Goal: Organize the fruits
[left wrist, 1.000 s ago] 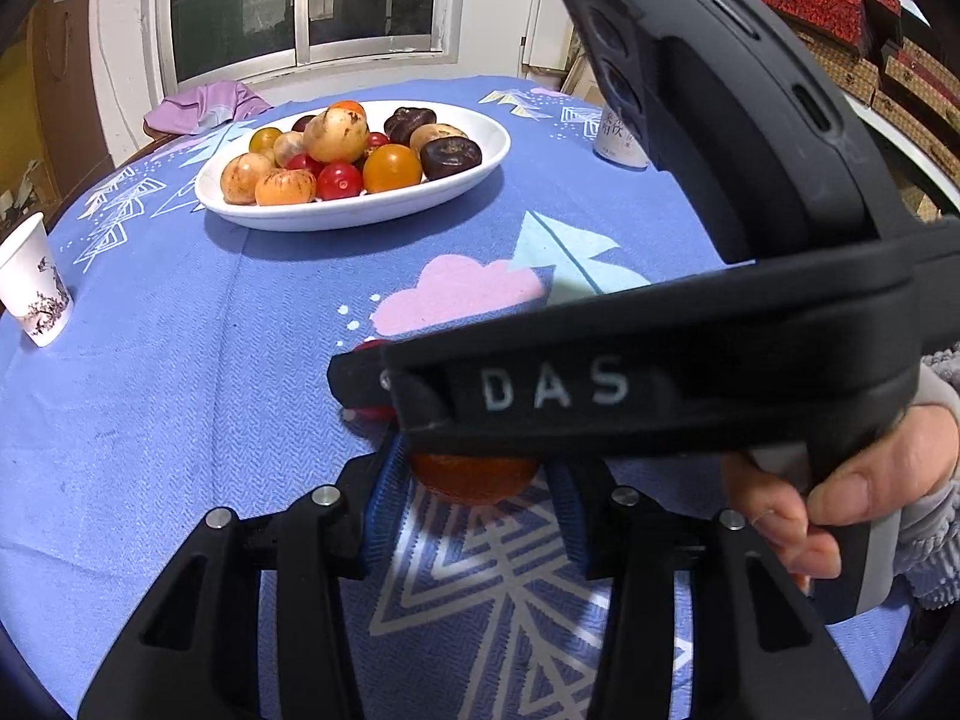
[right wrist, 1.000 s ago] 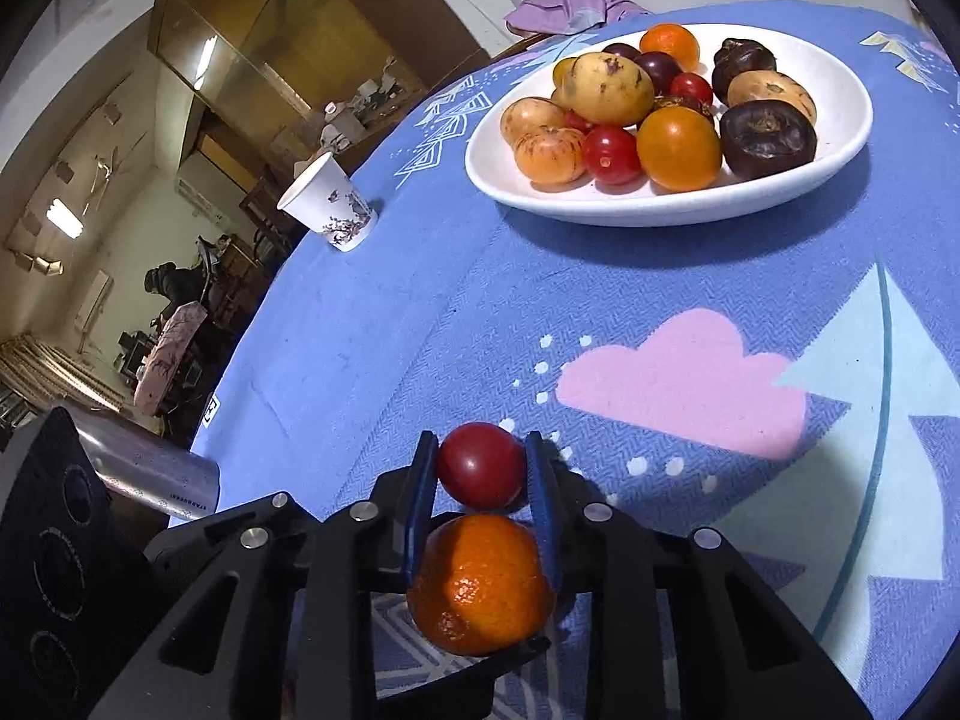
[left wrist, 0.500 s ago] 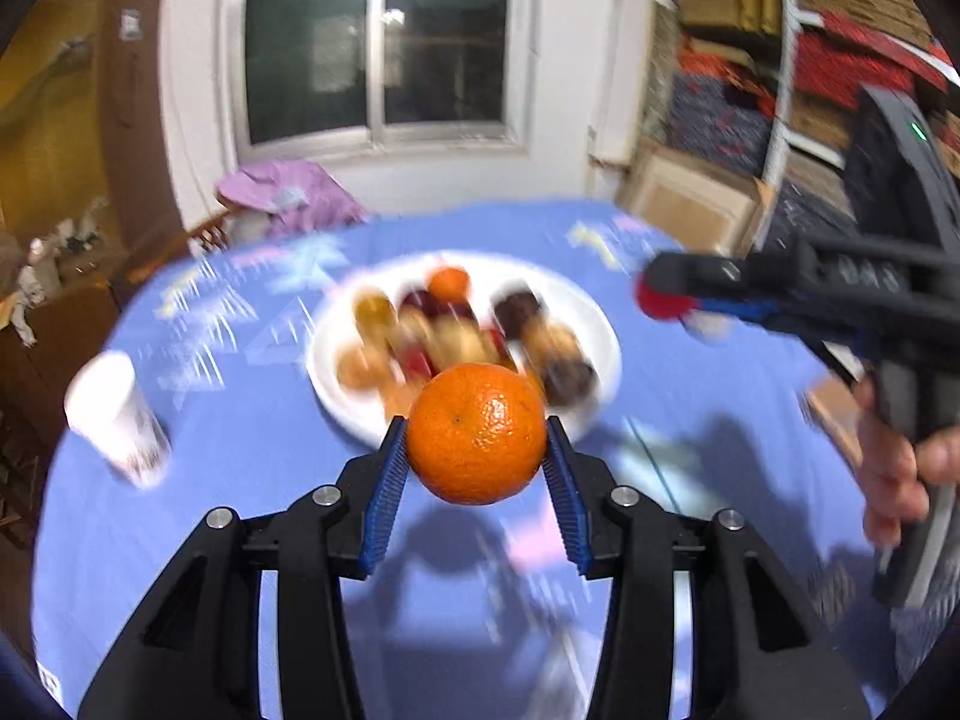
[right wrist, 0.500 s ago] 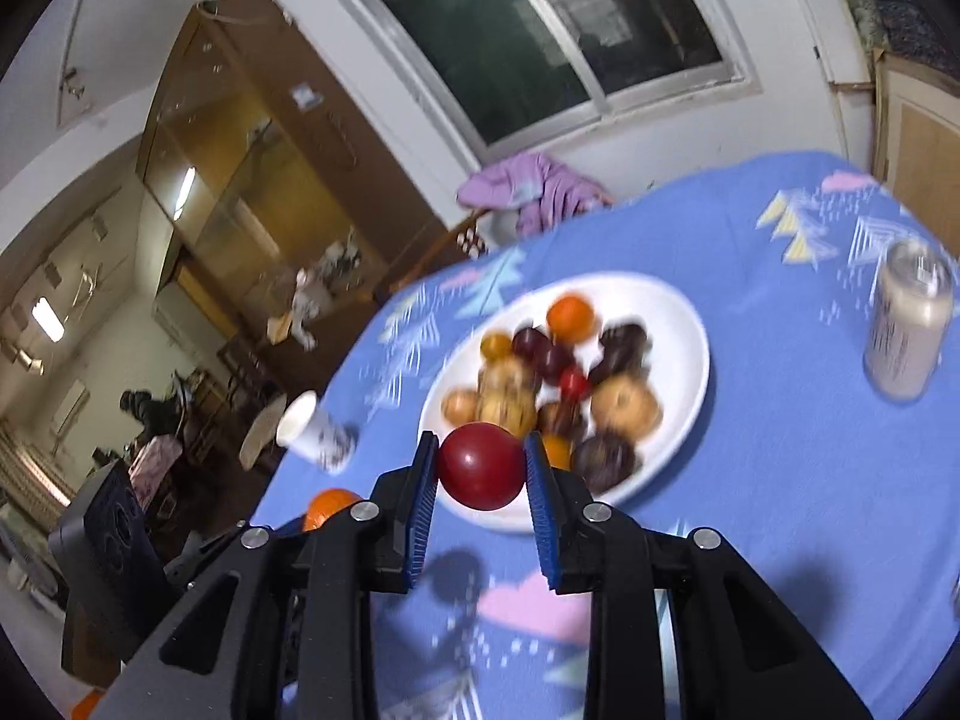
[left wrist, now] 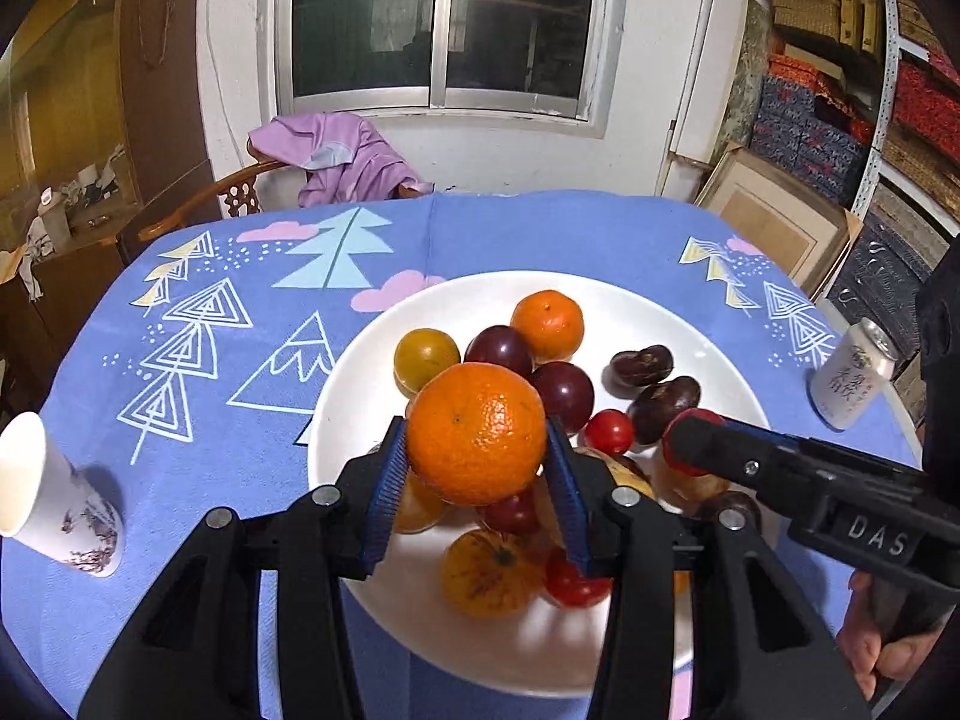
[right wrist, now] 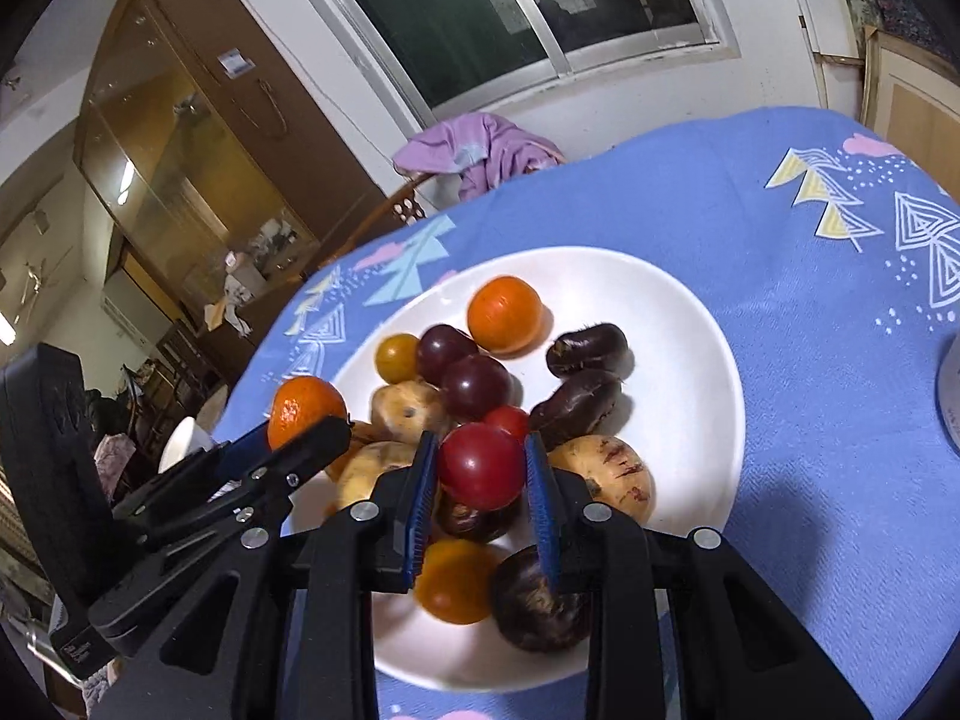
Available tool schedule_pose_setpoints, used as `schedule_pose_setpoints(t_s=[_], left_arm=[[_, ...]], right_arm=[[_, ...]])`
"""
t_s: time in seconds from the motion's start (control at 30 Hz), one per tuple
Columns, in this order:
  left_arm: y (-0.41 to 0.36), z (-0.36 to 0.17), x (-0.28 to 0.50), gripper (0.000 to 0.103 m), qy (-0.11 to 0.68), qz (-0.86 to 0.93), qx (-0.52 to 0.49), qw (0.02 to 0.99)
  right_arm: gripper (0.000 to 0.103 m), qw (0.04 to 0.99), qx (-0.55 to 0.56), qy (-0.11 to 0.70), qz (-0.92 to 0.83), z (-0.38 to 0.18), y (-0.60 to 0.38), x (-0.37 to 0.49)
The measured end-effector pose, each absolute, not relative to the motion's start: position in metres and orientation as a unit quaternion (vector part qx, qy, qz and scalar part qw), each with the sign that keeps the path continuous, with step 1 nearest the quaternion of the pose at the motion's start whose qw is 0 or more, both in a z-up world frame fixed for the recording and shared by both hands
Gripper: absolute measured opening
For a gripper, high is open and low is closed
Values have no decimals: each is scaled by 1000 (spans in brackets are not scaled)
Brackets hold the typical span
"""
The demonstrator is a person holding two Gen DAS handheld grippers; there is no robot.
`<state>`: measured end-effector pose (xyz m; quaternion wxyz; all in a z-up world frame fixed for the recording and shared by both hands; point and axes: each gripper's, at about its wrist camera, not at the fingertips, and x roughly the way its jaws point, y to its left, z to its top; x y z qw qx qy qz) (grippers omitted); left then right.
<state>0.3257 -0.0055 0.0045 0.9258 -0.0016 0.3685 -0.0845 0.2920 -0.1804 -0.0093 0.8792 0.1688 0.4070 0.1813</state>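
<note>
- Fruits: two were in my claws, the rest piled on the white plate (left wrist: 360,396) on the blue tablecloth (left wrist: 198,468).
- Nearest, my left gripper (left wrist: 477,468) was clamped on an orange mandarin (left wrist: 477,432), blue pads pressing both its flanks, held above the near side of the pile.
- My right gripper (right wrist: 480,483) was pinched narrow on a red tomato (right wrist: 480,465), also over the plate; seen from the left wrist it reached in from the right, its tip beside the dark chestnuts (left wrist: 657,384).
- Under both claws lay a second mandarin (left wrist: 489,570), small tomatoes, pale speckled fruit and a dark round one; bare plate showed at the near rim and along the far right.
- Judgement: the step in hand was setting both down on the plate. To do it well I would have lowered each until it nearly touched, chosen a bare patch or a hollow in the pile, and let go gently, one claw at a time, so nothing rolled off the rim.
- Risk: round fruit dropped on the heap would likely tumble.
- Farther out: a paper cup (left wrist: 51,498) at the left, a can (left wrist: 855,381) at the right, both well apart from the plate.
- Farthest: a chair with a purple garment (left wrist: 342,159) under the window.
</note>
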Motion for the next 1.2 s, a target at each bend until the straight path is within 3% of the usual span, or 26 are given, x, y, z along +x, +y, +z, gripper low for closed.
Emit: schedule_pose_setpoints(t_s=[0.1, 0.2, 0.33, 0.4, 0.47, 0.57, 0.7, 0.77, 0.87, 1.2], left_arm=[[-4, -6, 332, 44, 372, -86, -9, 924], [-1, -9, 332, 45, 373, -87, -14, 924], [-1, -8, 328, 48, 371, -82, -17, 925], [-1, -4, 322, 64, 362, -72, -10, 929], [-1, 4, 310, 74, 345, -60, -2, 937], [-1, 19, 288, 79, 327, -54, 11, 944], [-1, 37, 244, 94, 296, -39, 23, 954], [-1, 42, 220, 96, 284, -33, 30, 958], [-6, 47, 185, 98, 272, -25, 43, 961], [14, 41, 128, 99, 260, -20, -5, 965]], right_arm=[[31, 880, 173, 404, 182, -9, -181, 291], [40, 884, 168, 398, 179, -8, -181, 288], [41, 889, 158, 393, 176, -5, -179, 284], [43, 896, 150, 382, 167, 0, -180, 278], [52, 905, 141, 371, 157, 8, -181, 269], [63, 919, 120, 348, 138, 23, -179, 252], [74, 934, 96, 321, 127, 46, -176, 215], [88, 942, 83, 304, 114, 55, -175, 190], [98, 957, 58, 271, 82, 60, -179, 150], [100, 969, 5, 247, -12, 37, -206, 89]])
